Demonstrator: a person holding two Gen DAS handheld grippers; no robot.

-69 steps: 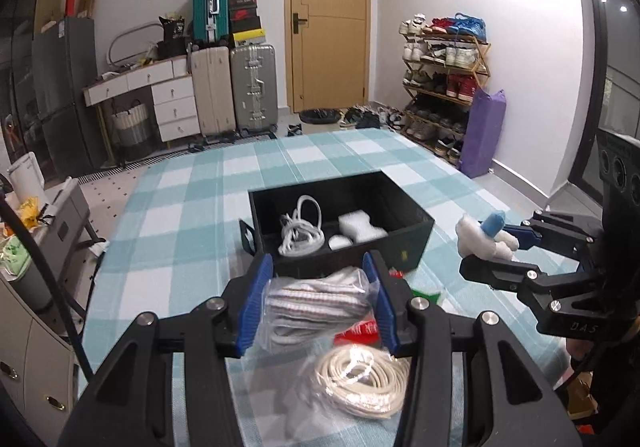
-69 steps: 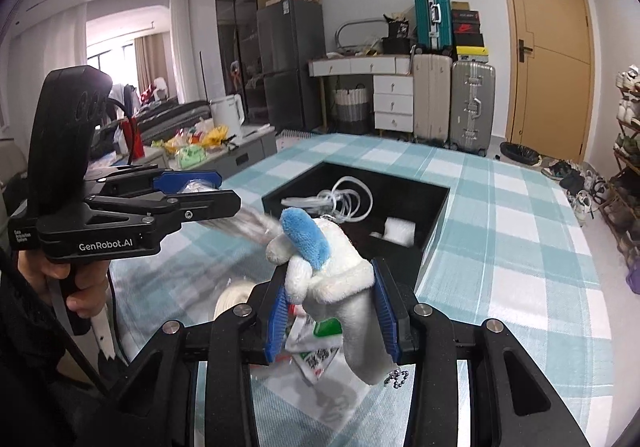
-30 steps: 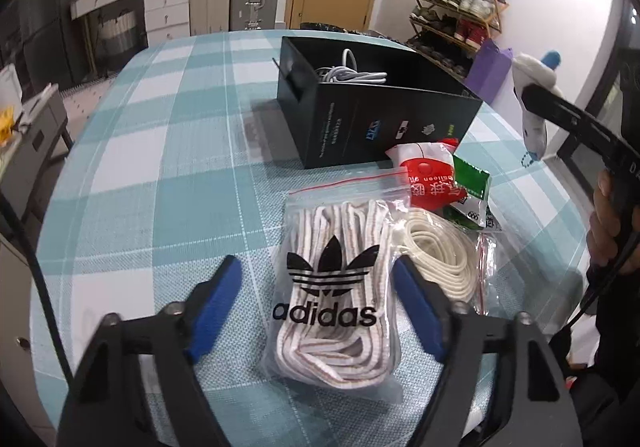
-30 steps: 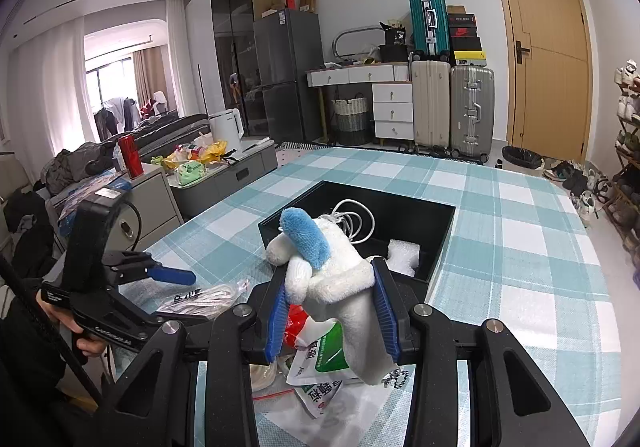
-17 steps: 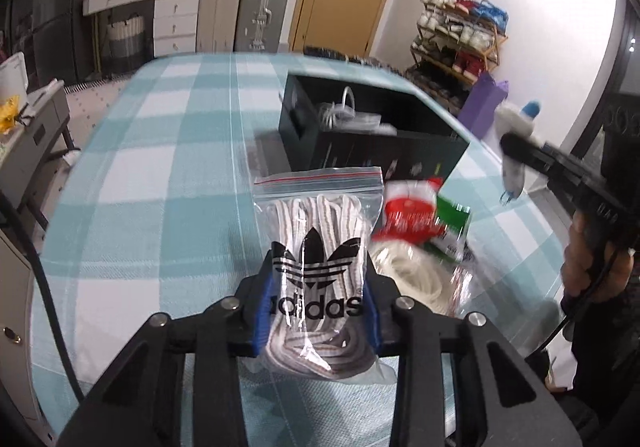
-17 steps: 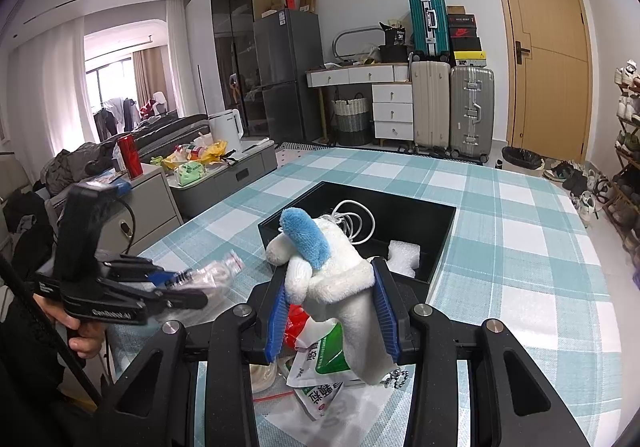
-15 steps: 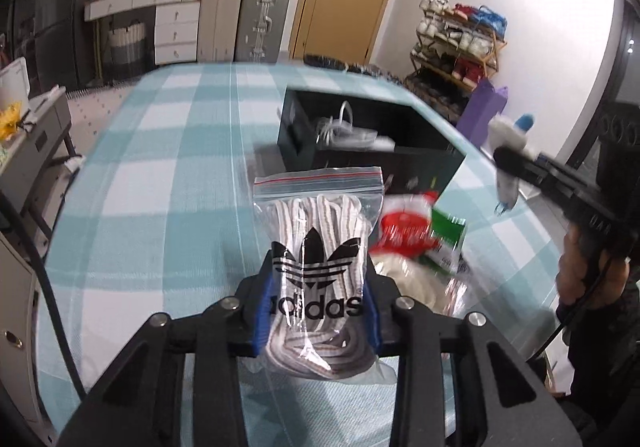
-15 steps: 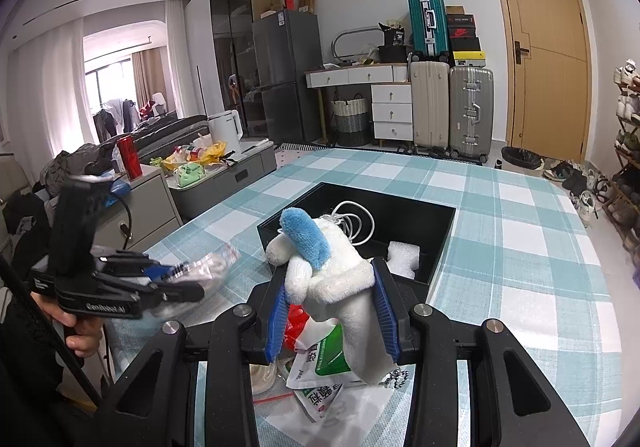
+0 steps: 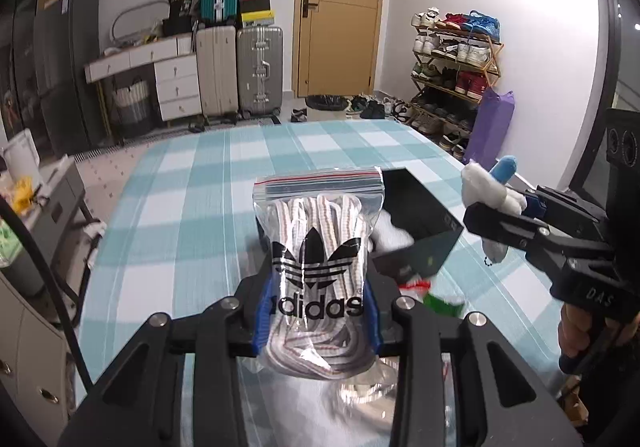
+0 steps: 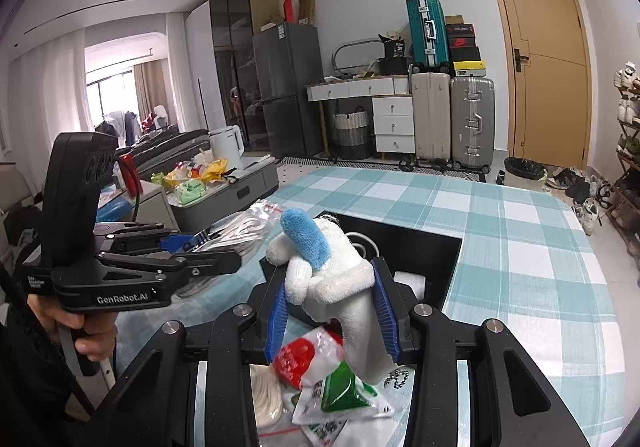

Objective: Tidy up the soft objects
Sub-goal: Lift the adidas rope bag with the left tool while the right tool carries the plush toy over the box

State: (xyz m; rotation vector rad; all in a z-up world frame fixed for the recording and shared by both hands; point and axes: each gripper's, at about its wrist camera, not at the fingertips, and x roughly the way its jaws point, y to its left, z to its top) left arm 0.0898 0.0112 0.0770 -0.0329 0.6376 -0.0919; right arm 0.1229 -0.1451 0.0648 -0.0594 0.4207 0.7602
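My left gripper (image 9: 318, 311) is shut on a clear zip bag of white shoelaces with a black adidas logo (image 9: 318, 247), held upright above the table in front of the black box (image 9: 420, 223). It also shows in the right wrist view (image 10: 236, 231). My right gripper (image 10: 330, 311) is shut on a white plush toy with a blue ear (image 10: 332, 279), held above the near edge of the black box (image 10: 436, 247). The toy also shows at the right of the left wrist view (image 9: 490, 191). The box holds a white cable and a white soft item.
On the checked tablecloth (image 9: 192, 191) near the box lie a red and green packet (image 10: 320, 371) and a bagged coil of white cord (image 10: 266, 395). Suitcases, drawers, a door and a shoe rack (image 9: 456, 67) stand behind the table.
The left gripper closed on the shoelace bag on the table, then lifted it up in front of the black box. The right gripper kept the plush toy almost still.
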